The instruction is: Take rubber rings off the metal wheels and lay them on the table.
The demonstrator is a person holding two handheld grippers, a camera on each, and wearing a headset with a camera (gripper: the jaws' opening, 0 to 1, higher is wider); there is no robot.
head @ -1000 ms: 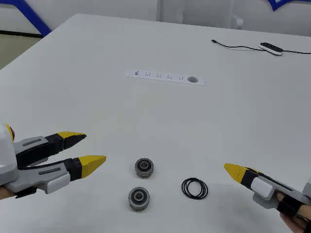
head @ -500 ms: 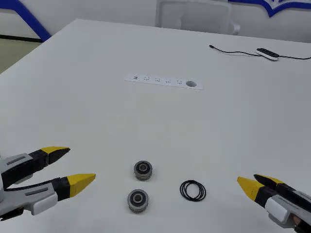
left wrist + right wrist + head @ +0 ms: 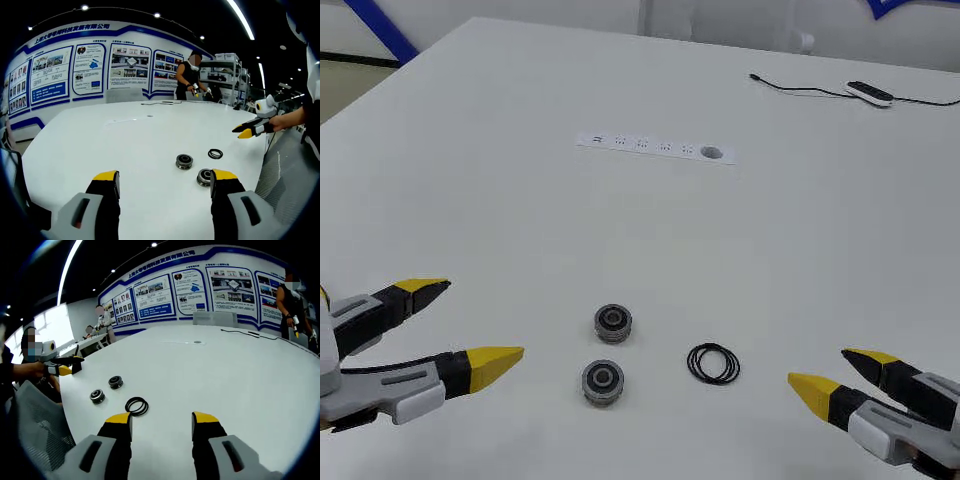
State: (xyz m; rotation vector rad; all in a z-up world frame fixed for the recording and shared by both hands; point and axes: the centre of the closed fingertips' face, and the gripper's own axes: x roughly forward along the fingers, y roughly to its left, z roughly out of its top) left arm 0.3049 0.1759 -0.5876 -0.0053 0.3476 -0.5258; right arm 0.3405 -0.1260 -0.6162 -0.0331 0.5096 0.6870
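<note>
Left gripper (image 3: 482, 318): jaws spread wide with nothing between them. It is held over the near left part of the table (image 3: 520, 150), yellow tips aimed toward the two wheels. Right gripper (image 3: 817, 366): jaws likewise parted and empty, low at the near right, tips pointing left toward the rubber rings (image 3: 713, 363).

Rings: thin black loops lying flat on the white top, overlapping in one small heap. They sit between the wheels and the right gripper, apart from both.

Far wheel (image 3: 613, 322) and near wheel (image 3: 603, 381): on the table, close together but not touching, left of the rings. Each has a dark outer band and a metal hub. Whether a ring sits on either cannot be made out.

Open tabletop lies between each gripper and the wheels.

Surroundings:
- A white power strip (image 3: 655, 147) lies mid-table, well beyond the wheels.
- A black cable (image 3: 800, 92) runs to a small device (image 3: 872, 95) near the far right edge.
- In the left gripper view, a person (image 3: 190, 75) stands past the table's far end, beside a wall of blue-framed posters (image 3: 85, 70).
</note>
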